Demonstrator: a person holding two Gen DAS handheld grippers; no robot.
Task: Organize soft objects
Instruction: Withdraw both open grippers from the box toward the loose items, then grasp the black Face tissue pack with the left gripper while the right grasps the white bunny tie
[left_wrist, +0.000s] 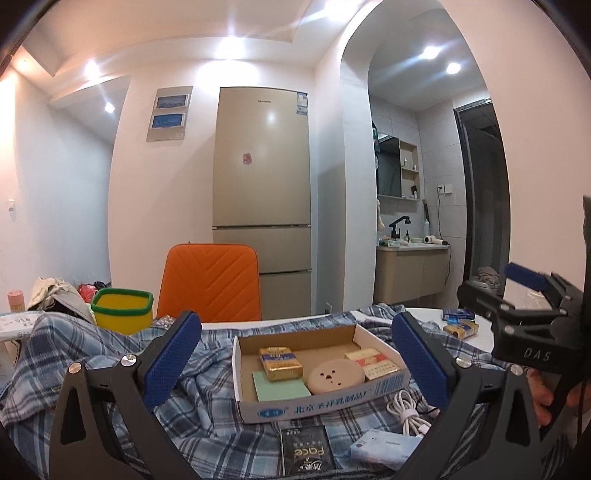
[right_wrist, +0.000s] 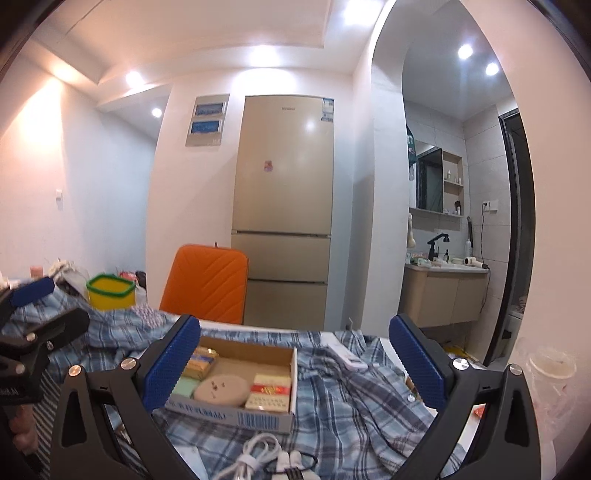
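Both tools are released: the left gripper (left_wrist: 295, 354) and the right gripper (right_wrist: 291, 360) each hold their blue pads spread as wide as they go, with nothing pressed between them. The soft thing to sort out is the plaid shirt (left_wrist: 92, 354), which lies rumpled across most of the table (left_wrist: 236, 325), reaching from the left edge, near the yellow bin (left_wrist: 122, 306), to the right side where it bunches in folds (right_wrist: 354, 387). On top of its middle sits a shallow cardboard box (left_wrist: 380, 387) holding small packs and a round tan disc, and a white cable (left_wrist: 404, 410) rests on the cloth toward the near edge, beside a dark packet (left_wrist: 304, 452). The step in hand looks like the approach to a two-handed pick of the shirt — probably with each tool taking its own side. To do it well, the box and cable likely need to come off the cloth first, or the shirt must be drawn out slowly so the box does not tip. Aim each pair of pads at a raised fold rather than flat cloth — a ridge gives something to pinch. Keep the grippers well apart so the fabric spreads instead of bunching. The far edge of the table, by the orange chair (left_wrist: 210, 280), shows bare white surface where the shirt could be laid flat.
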